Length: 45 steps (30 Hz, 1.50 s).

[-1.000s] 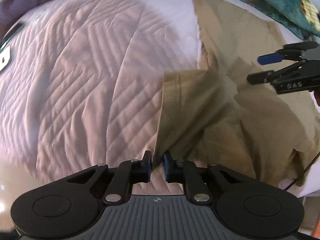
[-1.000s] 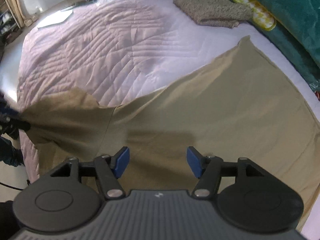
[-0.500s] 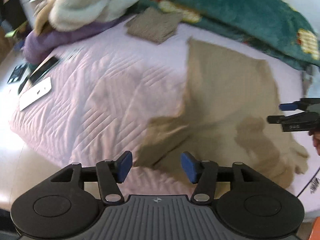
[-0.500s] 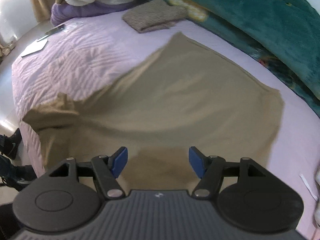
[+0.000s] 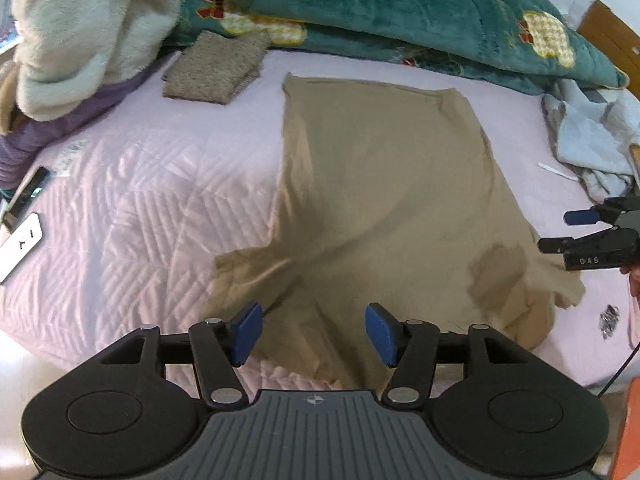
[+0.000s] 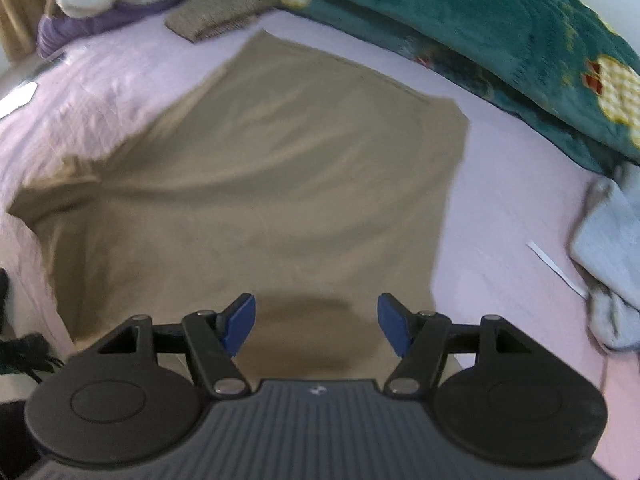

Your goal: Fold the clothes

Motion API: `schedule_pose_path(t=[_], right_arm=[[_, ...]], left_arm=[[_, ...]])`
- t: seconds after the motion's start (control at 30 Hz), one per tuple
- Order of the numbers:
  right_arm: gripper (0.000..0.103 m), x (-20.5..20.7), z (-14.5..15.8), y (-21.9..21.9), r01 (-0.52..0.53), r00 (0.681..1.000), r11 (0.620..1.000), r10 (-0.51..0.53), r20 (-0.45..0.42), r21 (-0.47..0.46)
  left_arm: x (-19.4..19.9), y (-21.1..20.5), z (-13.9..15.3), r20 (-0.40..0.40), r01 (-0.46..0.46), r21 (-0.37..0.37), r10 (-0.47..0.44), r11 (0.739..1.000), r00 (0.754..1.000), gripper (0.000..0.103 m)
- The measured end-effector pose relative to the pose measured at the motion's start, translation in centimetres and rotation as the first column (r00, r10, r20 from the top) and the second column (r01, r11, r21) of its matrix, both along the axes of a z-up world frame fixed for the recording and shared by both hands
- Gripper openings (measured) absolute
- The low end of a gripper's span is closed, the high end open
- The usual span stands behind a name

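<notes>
I've let go with the left gripper [image 5: 313, 332]: a second ago its pads were pinched on the near left edge of the tan shirt [image 5: 384, 200], and now they stand spread with nothing between them, raised well above the cloth. The right gripper [image 6: 316, 322] is spread too and holds nothing; it has swung out toward the shirt's right side and up, and in the left view it hangs off the right edge near the sleeve [image 5: 560, 288]. The shirt lies flat on the pink quilt [image 5: 132, 208], hem toward the green blanket [image 5: 400, 8], the left sleeve [image 5: 248, 268] crumpled, both sleeves out. I read this as the spreading step finished and no fold made yet. Next I would take a sleeve or side edge and bring it over the middle
</notes>
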State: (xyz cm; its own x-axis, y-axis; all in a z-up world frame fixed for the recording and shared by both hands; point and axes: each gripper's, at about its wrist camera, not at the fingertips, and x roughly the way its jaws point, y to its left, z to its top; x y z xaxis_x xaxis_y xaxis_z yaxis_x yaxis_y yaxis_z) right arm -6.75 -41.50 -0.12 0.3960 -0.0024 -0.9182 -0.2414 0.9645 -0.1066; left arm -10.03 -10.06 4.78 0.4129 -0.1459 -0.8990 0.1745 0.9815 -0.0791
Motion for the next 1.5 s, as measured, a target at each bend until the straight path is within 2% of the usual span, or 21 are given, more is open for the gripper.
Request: schedule_pose_path(t=[0.07, 0.17, 0.3, 0.4, 0.5, 0.6, 0.67, 0.8, 0.9, 1.03, 1.17, 1.27, 1.37, 1.5], right_arm=[[0.068, -0.2, 1.2, -1.0, 0.046, 0.999, 0.999, -0.046, 0.014, -0.001], [0.068, 0.9, 3.5, -2.0, 0.059, 0.996, 0.997, -0.056, 0.070, -0.041], [0.068, 4.1, 6.6, -3.6, 0.060, 0.982, 0.997, -0.049, 0.182, -0.057], [0.072, 7.0, 7.1, -4.3, 0.050, 0.969, 0.998, -0.043, 0.243, -0.025], [0.074, 9.8, 5.3, -5.4, 0.036, 0.969, 0.999, -0.037, 0.245, 0.007], [0.074, 12.7, 2.8, -7.0, 0.031, 0.966, 1.000, -0.031, 0.257, 0.007], [0.074, 14.7, 1.2, -8.6, 0.050, 0.963, 0.999, -0.051, 0.264, 0.013], [0.074, 19.7, -3.0, -11.4, 0.093, 0.965, 0.993, -0.106, 0.241, 0.068], [0.072, 22.6, -5.8, -11.9, 0.073, 0.973, 0.994, -0.090, 0.214, 0.087], [0.070, 25.1, -9.5, -12.3, 0.061, 0.981, 0.995, -0.076, 0.179, 0.084], [0.071, 28.1, -12.6, -14.5, 0.136, 0.978, 0.982, -0.154, 0.144, 0.129], [0.071, 30.2, -14.8, -15.4, 0.147, 0.979, 0.982, -0.162, 0.124, 0.122], [0.071, 31.9, -17.0, -15.8, 0.139, 0.984, 0.986, -0.147, 0.096, 0.092], [0.071, 33.2, -18.5, -17.0, 0.189, 0.978, 0.969, -0.200, 0.055, 0.161]], left_arm=[[1.0, 0.1, -0.4, -0.005, -0.002, -0.026, 0.002, 1.000, 1.000, 0.059], [3.9, -0.3, -0.7, -0.004, -0.006, -0.064, 0.005, 0.998, 1.000, 0.059], [8.9, -3.3, 0.8, 0.078, 0.039, -0.059, -0.034, 0.997, 0.996, 0.059], [12.4, -6.1, 1.3, 0.145, 0.078, -0.030, -0.073, 0.997, 0.987, 0.060], [16.5, -7.9, 0.4, 0.172, 0.033, 0.037, -0.039, 0.999, 0.984, 0.060], [20.5, -8.5, -0.4, 0.174, -0.010, 0.043, 0.003, 0.999, 0.985, 0.060], [22.8, -9.3, -1.2, 0.193, -0.004, 0.079, -0.011, 0.997, 0.981, 0.060], [27.5, -10.0, -4.5, 0.177, -0.009, 0.130, -0.014, 0.992, 0.984, 0.060], [30.5, -10.0, -7.2, 0.167, -0.017, 0.129, -0.005, 0.991, 0.986, 0.060], [33.8, -10.1, -10.7, 0.165, 0.017, 0.146, -0.041, 0.989, 0.985, 0.060], [37.3, -9.4, -13.5, 0.173, 0.040, 0.165, -0.068, 0.985, 0.983, 0.060], [40.3, -8.7, -15.8, 0.152, -0.002, 0.171, -0.025, 0.985, 0.988, 0.060], [41.2, -9.2, -17.4, 0.134, -0.021, 0.159, -0.001, 0.987, 0.991, 0.060], [41.4, -11.4, -18.9, 0.150, 0.036, 0.177, -0.063, 0.984, 0.987, 0.060]])
